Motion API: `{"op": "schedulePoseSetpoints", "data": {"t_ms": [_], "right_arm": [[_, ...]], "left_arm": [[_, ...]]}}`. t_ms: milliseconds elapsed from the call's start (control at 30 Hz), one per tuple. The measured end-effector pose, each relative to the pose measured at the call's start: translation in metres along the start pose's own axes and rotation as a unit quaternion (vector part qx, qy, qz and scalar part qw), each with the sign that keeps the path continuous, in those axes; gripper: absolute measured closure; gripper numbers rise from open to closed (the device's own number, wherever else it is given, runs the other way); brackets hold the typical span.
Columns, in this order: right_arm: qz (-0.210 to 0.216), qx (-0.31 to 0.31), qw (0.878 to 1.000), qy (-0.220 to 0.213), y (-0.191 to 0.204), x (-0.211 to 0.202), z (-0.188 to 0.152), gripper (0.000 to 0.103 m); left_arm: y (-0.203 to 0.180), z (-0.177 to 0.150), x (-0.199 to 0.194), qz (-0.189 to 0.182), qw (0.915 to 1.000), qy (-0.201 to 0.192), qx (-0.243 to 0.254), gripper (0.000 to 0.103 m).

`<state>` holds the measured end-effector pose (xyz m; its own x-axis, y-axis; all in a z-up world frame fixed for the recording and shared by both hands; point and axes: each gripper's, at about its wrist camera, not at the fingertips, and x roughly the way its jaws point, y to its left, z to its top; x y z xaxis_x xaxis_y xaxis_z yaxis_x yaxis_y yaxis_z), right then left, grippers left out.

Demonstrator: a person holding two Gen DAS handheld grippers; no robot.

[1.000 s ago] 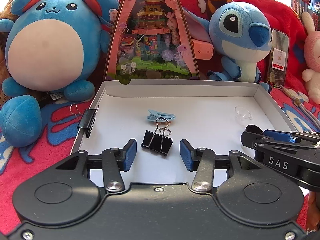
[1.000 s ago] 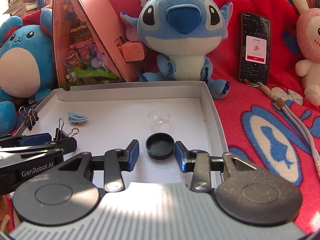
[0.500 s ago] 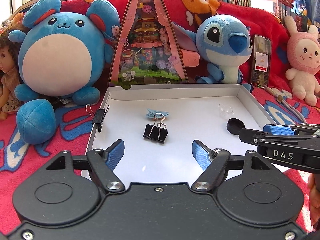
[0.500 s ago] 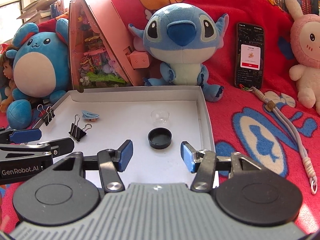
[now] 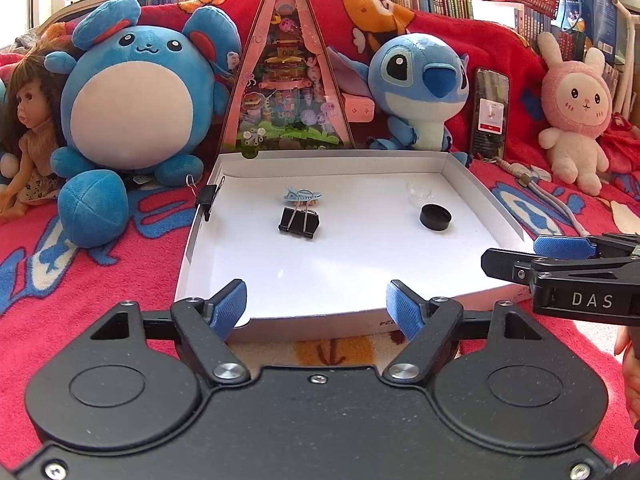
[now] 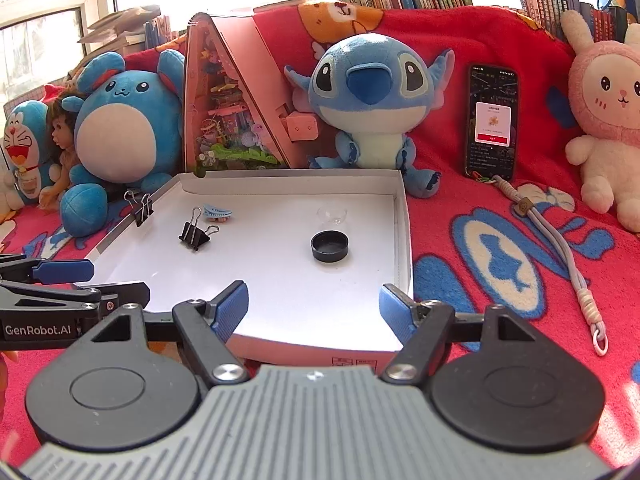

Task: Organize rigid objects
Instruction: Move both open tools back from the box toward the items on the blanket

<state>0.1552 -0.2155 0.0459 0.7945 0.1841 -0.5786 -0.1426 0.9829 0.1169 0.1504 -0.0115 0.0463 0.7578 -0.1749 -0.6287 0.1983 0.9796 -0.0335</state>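
Above the near rim of the white box (image 5: pixel 332 155), holding the left tool (image 5: pixel 316 304) clear of all contents. Spreading its jaws at this moment, with nothing between the blue pads (image 5: pixel 228 308). Just beside it, toward the box's right near corner, holding the right tool (image 6: pixel 314 304) in the same attitude. Also spreading its jaws, gripping nothing.

On the box floor, left of centre, lying free: black binder clip (image 5: pixel 299 222), handles pointing toward the back wall. Directly behind it, touching or nearly touching its wire handles: blue hair clip (image 5: pixel 302 196); not possible to tell which. Toward the right wall, sitting open side up: black cap (image 6: pixel 330 246). Just behind it, standing upright: clear cup (image 6: pixel 332 215), apart from the cap in the right wrist view. On the left wall of the box, gripping the rim: second binder clip (image 5: pixel 208 198).

Under the box, covering the surface: red blanket (image 5: pixel 100 300). Behind the back wall, leaning upright: pink triangular toy box (image 5: pixel 288 92), standing between a round blue plush (image 5: pixel 132 96) and a blue big-eared plush (image 5: pixel 420 88). Further right, propping against the blanket: phone (image 5: pixel 491 114), then a pink rabbit plush (image 5: pixel 576 120).
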Motion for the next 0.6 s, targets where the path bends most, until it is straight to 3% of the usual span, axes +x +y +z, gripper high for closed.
{"op": "schedulePoseSetpoints", "data": {"t_ms": [600], "right_arm": [[0.026, -0.032, 0.999, 0.000, 0.013, -0.048, -0.048, 0.017]], "left_arm": [[0.007, -0.059, -0.060, -0.014, 0.9999, -0.005, 0.003, 0.025]]}}
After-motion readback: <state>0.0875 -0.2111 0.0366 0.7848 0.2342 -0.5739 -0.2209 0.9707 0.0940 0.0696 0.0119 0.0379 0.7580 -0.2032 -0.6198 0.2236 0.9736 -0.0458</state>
